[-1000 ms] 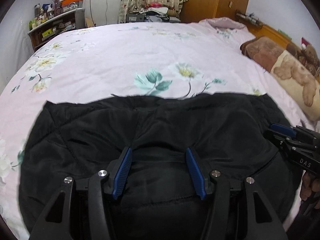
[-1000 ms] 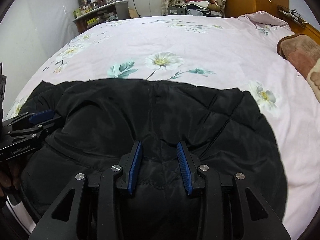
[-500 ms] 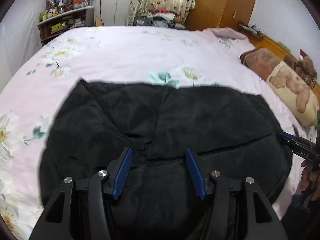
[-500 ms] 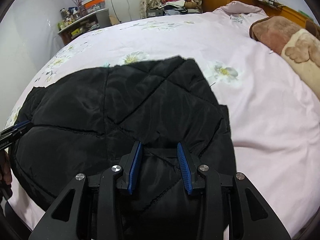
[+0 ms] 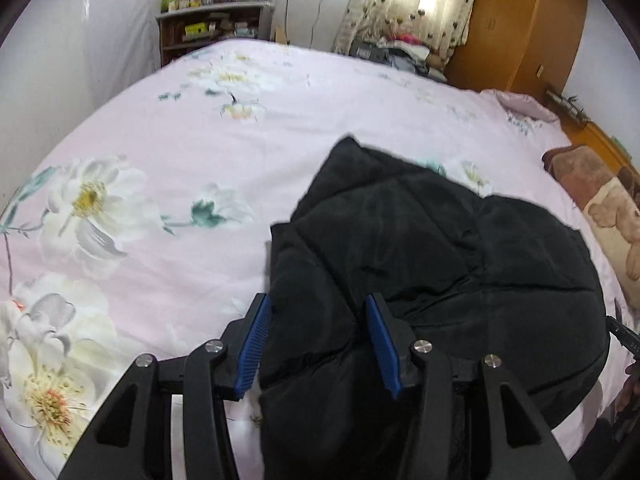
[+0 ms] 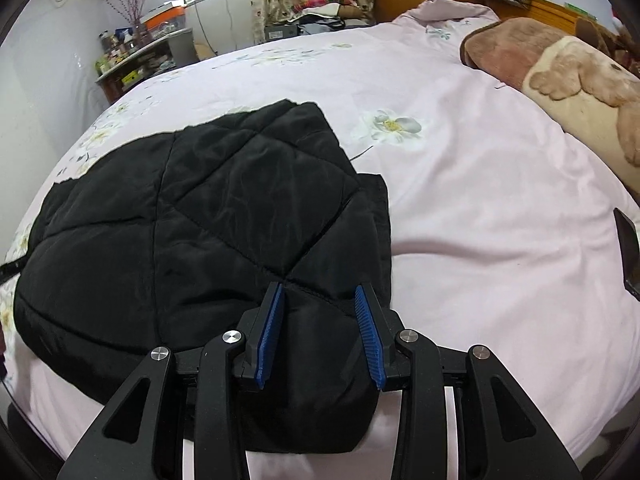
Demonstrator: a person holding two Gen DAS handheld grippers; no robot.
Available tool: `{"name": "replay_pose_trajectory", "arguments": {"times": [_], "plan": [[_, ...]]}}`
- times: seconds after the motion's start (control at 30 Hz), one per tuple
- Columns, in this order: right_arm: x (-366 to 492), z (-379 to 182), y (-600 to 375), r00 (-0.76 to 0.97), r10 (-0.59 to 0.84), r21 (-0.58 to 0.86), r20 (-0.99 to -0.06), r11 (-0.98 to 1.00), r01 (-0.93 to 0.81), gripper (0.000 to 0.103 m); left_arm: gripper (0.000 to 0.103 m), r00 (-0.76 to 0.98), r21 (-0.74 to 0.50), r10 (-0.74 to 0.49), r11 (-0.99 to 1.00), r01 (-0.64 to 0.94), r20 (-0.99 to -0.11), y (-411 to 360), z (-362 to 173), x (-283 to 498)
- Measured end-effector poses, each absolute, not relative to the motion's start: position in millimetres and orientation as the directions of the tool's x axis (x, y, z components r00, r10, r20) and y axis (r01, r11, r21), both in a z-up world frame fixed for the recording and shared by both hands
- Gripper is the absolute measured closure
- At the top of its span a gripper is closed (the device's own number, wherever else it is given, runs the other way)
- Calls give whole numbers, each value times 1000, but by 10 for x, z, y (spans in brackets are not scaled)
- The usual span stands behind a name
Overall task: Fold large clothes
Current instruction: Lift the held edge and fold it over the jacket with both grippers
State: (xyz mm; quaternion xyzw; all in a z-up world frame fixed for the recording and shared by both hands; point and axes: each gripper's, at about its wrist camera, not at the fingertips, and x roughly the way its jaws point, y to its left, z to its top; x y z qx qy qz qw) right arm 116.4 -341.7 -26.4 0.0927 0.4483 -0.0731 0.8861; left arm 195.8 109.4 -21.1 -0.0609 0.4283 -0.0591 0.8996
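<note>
Both grippers have swung apart, stretching the black quilted jacket (image 6: pixel 192 216) lengthwise across the near edge of the pink floral bed (image 5: pixel 280 120). Left gripper (image 5: pixel 316 340), its jaws just narrowed, clamps the jacket's left end; right gripper (image 6: pixel 318 332) clamps the right end, likely to flatten it for folding. A brown bear blanket (image 6: pixel 560 72) lies far right

quilted black jacket (image 6: pixel 192 216), smooth cotton bedspread (image 6: pixel 480 184)
</note>
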Motion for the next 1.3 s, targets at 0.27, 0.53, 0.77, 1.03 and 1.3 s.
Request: {"name": "replay_pose_trajectory", "arguments": {"times": [0.27, 0.53, 0.77, 1.03, 1.3], "plan": [[1087, -417, -3621, 567, -1, 180, -824, 947, 264, 58, 51, 601, -256, -178, 965, -47, -779, 1408, -431, 1967], [1155, -503, -3727, 559, 49, 240, -828, 931, 274, 57, 54, 546, -292, -228, 956, -32, -806, 1311, -670, 2112], [1306, -837, -4018, 537, 211, 413, -817, 863, 291, 37, 51, 527, -341, -276, 940, -28, -804, 1205, -813, 2238], [1499, -983, -4005, 518, 331, 501, -789, 834, 232, 36, 43, 489, -395, -337, 918, -16, -804, 1286, -913, 2306], [1520, -1047, -3980, 515, 389, 553, -764, 805, 212, 34, 30, 469, -497, -428, 867, -27, -772, 1440, -1039, 2360]]}}
